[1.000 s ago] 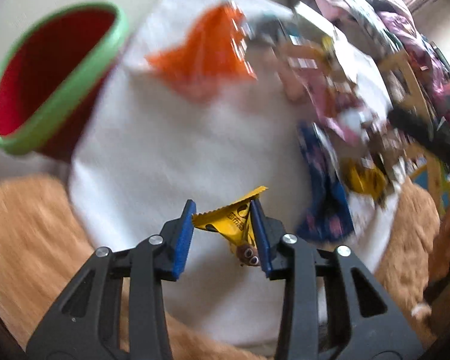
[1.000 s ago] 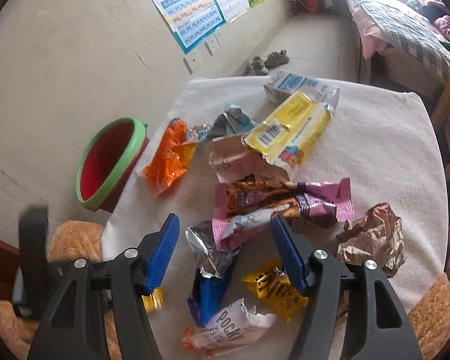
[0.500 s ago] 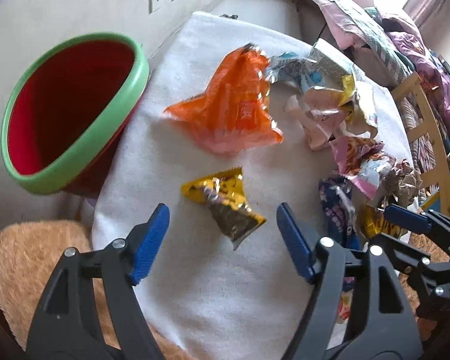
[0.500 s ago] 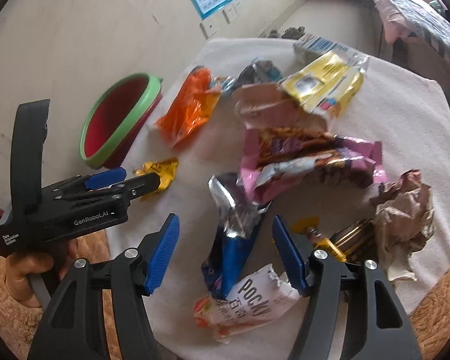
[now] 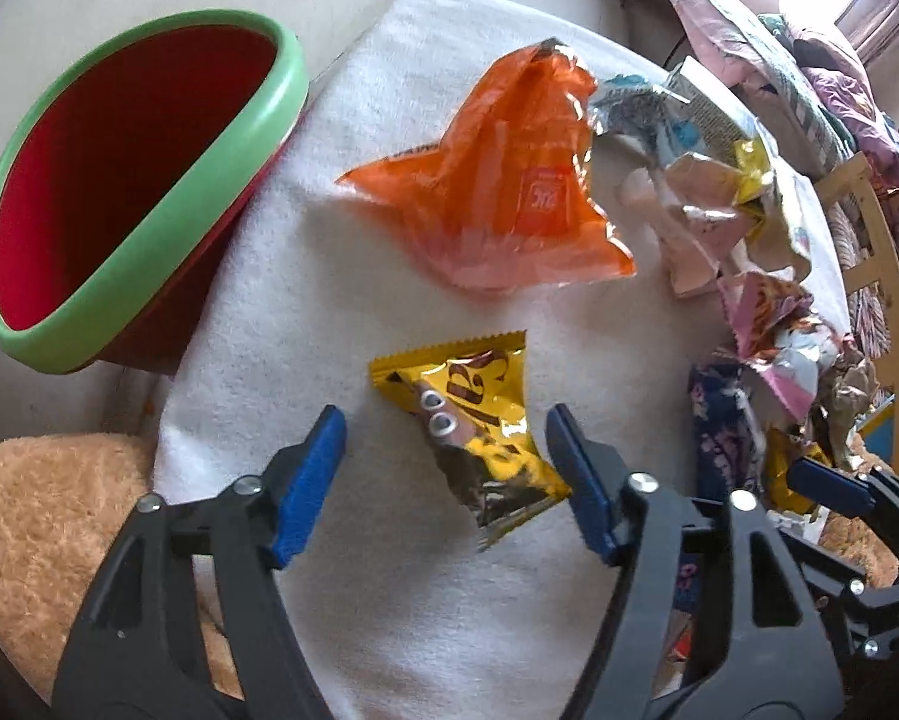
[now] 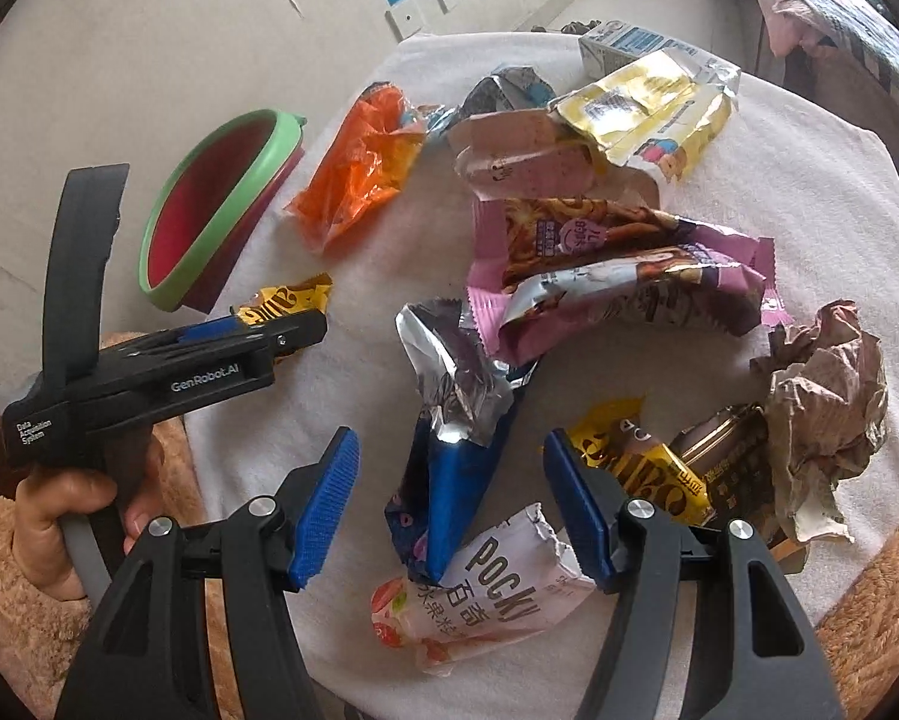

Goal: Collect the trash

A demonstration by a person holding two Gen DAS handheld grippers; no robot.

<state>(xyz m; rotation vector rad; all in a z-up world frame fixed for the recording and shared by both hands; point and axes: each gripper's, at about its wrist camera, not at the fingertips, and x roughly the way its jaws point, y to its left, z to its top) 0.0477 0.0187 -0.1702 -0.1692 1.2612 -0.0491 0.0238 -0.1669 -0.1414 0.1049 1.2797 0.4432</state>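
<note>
A small yellow snack wrapper (image 5: 473,420) lies on the white cloth (image 5: 305,300) between the blue pads of my left gripper (image 5: 449,468). Its jaws are closing, and the left pad stands clear of the wrapper. The red bin with a green rim (image 5: 149,228) sits tilted at the table's left edge. In the right wrist view, my right gripper (image 6: 452,498) is open over a blue and silver wrapper (image 6: 449,450), with its pads apart from it. That view also shows the left gripper (image 6: 287,324) from the side, beside the yellow wrapper (image 6: 287,300) and the bin (image 6: 227,204).
An orange wrapper (image 5: 509,180), pink wrappers (image 6: 617,276), a yellow pack (image 6: 647,102), a Pocky wrapper (image 6: 485,600), a second yellow wrapper (image 6: 641,468), crumpled brown paper (image 6: 827,396) and a carton (image 6: 623,42) litter the cloth. A hand (image 6: 65,504) holds the left gripper. Tan plush (image 5: 41,516) borders the near edge.
My left gripper was shut on the yellow wrapper a second ago. It has let go, and the wrapper now lies on the cloth between its jaws. Both grippers have sunk towards the table.
</note>
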